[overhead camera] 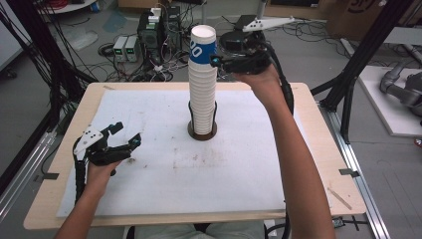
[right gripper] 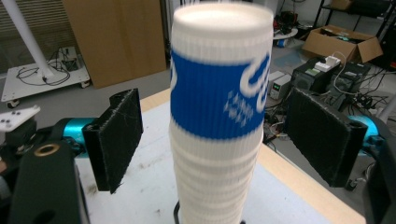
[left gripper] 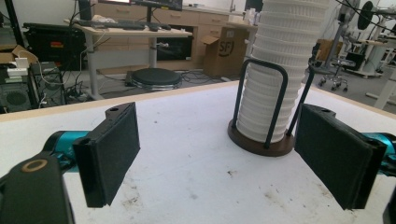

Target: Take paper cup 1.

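Observation:
A tall stack of white ribbed paper cups [overhead camera: 202, 99] stands in a round brown holder [overhead camera: 202, 133] with black wire hoops at the table's middle back. The top cup [overhead camera: 203, 47] has a blue band with white print. My right gripper [overhead camera: 217, 61] is raised beside that top cup, open; in the right gripper view the blue-banded cup [right gripper: 219, 88] stands between the two pads without touching them. My left gripper [overhead camera: 127, 134] rests low at the table's left, open and holding nothing. In the left gripper view the cup stack [left gripper: 280, 70] and holder [left gripper: 261, 142] are ahead to the right.
A white sheet [overhead camera: 164, 169] covers the wooden table [overhead camera: 318, 199]. Electronics boxes and cables [overhead camera: 149, 35] lie on the floor behind the table. A black frame leg [overhead camera: 358, 55] rises at the right.

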Tool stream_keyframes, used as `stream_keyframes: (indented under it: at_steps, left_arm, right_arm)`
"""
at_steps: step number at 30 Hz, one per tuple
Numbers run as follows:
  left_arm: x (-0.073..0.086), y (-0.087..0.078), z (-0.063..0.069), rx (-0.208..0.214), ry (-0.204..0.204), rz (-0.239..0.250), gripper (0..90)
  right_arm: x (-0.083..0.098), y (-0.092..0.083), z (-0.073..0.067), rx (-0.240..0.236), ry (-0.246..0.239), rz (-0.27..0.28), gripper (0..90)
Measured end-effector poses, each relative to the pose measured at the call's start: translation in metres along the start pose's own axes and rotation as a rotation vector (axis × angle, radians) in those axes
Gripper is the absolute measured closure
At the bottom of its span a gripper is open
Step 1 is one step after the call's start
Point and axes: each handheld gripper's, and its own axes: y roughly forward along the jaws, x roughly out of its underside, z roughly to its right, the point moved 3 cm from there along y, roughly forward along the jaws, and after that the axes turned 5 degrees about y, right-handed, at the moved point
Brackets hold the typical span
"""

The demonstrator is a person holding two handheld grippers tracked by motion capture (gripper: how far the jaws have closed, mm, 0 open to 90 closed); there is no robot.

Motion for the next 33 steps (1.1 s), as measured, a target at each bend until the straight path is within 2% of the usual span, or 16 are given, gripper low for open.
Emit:
stream_keyframes:
  at_steps: [4,12,13,14,21,29,31,32,33]
  left_arm:
    - [0.001,0.0,-0.001,-0.002,-0.006,-0.002,14.4]
    - [0.001,0.0,-0.001,-0.008,0.002,-0.006,14.5]
    - [0.001,0.0,-0.001,-0.009,0.002,-0.006,14.5]
    - [0.001,0.0,-0.001,-0.008,0.003,-0.006,14.5]
    - [0.001,0.001,-0.002,-0.007,-0.01,-0.006,14.6]
    - [0.002,0.001,-0.001,-0.002,-0.011,-0.007,14.8]
    - [0.002,0.002,-0.001,-0.001,-0.011,-0.008,14.8]
    - [0.002,0.002,-0.001,-0.001,-0.01,-0.01,14.8]
    - [0.002,0.002,-0.001,-0.001,-0.01,-0.01,14.8]
  right_arm:
    - [-0.017,0.015,0.0,0.011,0.01,-0.013,19.8]
    - [-0.032,0.034,-0.001,0.014,0.022,-0.024,19.9]
    - [-0.033,0.036,-0.001,0.019,0.025,-0.03,20.8]
    - [-0.035,0.038,-0.001,0.017,0.02,-0.039,28.0]
    - [-0.038,0.038,-0.002,0.028,0.014,-0.044,30.6]
    - [-0.046,0.029,-0.003,0.021,0.021,0.006,31.6]
    - [-0.05,0.025,-0.004,0.021,0.022,0.024,31.5]
    - [-0.057,0.021,-0.006,0.023,0.018,0.053,31.5]
    - [-0.057,0.021,-0.006,0.023,0.018,0.053,31.5]
